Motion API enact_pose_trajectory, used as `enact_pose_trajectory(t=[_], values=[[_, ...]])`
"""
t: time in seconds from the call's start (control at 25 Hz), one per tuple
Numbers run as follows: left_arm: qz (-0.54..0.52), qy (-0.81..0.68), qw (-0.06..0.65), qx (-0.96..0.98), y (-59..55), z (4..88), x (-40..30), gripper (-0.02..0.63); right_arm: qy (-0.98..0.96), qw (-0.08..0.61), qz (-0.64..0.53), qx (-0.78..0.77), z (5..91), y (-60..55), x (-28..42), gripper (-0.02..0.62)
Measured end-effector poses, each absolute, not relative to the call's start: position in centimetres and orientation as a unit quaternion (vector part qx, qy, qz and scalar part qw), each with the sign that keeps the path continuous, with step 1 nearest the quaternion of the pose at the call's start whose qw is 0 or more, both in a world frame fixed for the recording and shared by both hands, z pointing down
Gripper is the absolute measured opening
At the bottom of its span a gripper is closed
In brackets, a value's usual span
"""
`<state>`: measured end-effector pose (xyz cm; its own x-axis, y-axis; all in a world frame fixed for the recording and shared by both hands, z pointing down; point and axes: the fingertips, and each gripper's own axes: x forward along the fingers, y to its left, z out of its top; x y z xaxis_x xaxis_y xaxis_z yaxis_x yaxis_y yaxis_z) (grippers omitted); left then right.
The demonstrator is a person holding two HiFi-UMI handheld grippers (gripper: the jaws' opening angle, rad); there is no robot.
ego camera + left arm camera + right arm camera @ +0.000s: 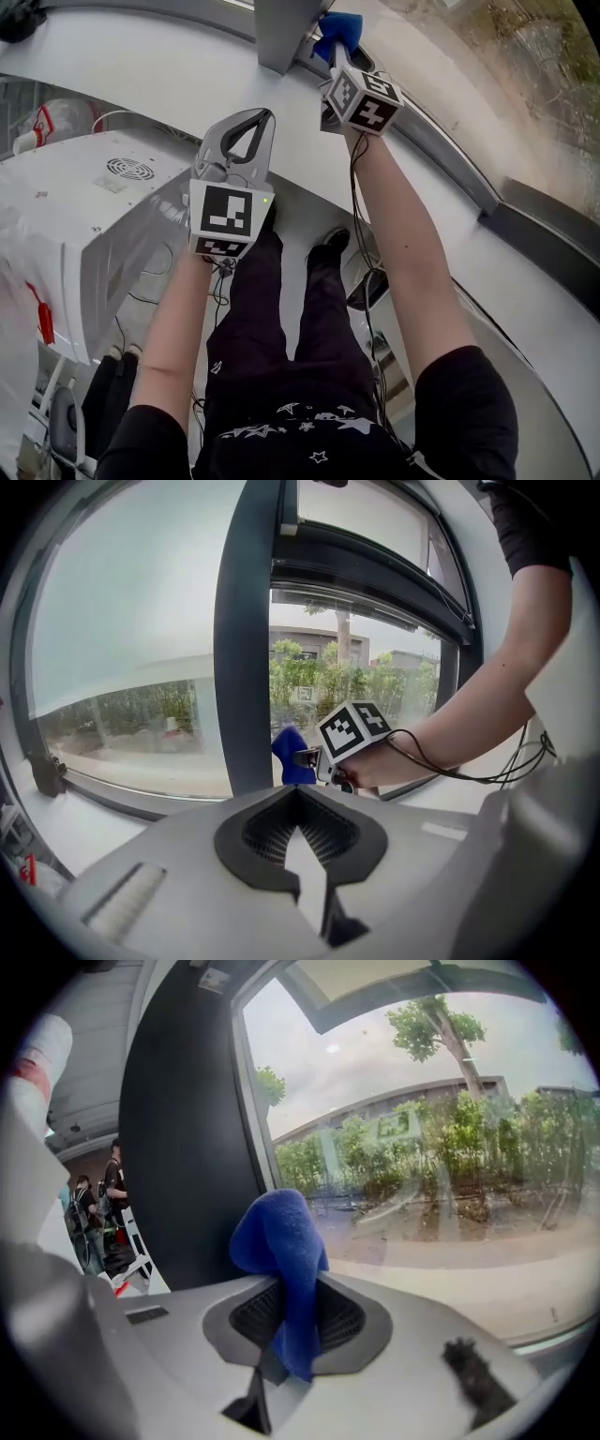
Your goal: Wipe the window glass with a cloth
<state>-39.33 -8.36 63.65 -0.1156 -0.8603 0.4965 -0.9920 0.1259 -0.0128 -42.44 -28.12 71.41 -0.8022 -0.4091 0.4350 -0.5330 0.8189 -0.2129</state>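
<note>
My right gripper [336, 49] [292, 1288] is shut on a blue cloth [340, 26] [278, 1227], which bunches up above the jaws. It is held up close to the window glass [497, 66] [441, 1147], just right of the dark window post [281, 33] [187, 1147]; I cannot tell whether the cloth touches the pane. My left gripper [265, 117] [296, 795] hangs lower and to the left over the white sill, its jaws shut with nothing between them. In the left gripper view the cloth [292, 753] shows beside the post [242, 649].
A white sill [141, 66] runs under the window, with the dark lower frame [450, 159] along the glass. A white appliance [94, 216] with cables stands below at the left. People [103, 1204] stand far behind in the room.
</note>
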Motion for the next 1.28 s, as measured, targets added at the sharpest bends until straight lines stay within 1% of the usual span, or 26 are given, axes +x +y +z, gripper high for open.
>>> enact_pose_trajectory(t=[0.2,0.4,0.56,0.72,1.04,1.28], values=[[0.180,-0.716,0.191,0.647,-9.7,64.0,-38.6,0.009,-0.926,0.200,0.161,0.276,72.4,-29.8,-39.5,0.074],[0.190,-0.704,0.201,0.654,-11.2,64.4,-36.0,0.009,-0.913,0.208,0.174,0.303,72.9,-31.4,-32.8,0.075],[0.201,-0.690,0.199,0.666,-13.6,64.5,-32.4,0.009,-0.903,0.220,0.168,0.330,73.1,-33.7,-25.8,0.075],[0.209,-0.661,0.198,0.693,-16.3,64.7,-27.3,0.009,-0.886,0.222,0.169,0.370,73.3,-36.4,-17.9,0.074],[0.189,-0.640,0.221,0.712,-22.0,65.1,-18.3,0.009,-0.858,0.219,0.178,0.430,73.3,-41.2,-2.9,0.075],[0.188,-0.613,0.223,0.735,-26.3,65.0,-10.6,0.009,-0.823,0.205,0.196,0.493,72.9,-44.4,9.3,0.074]])
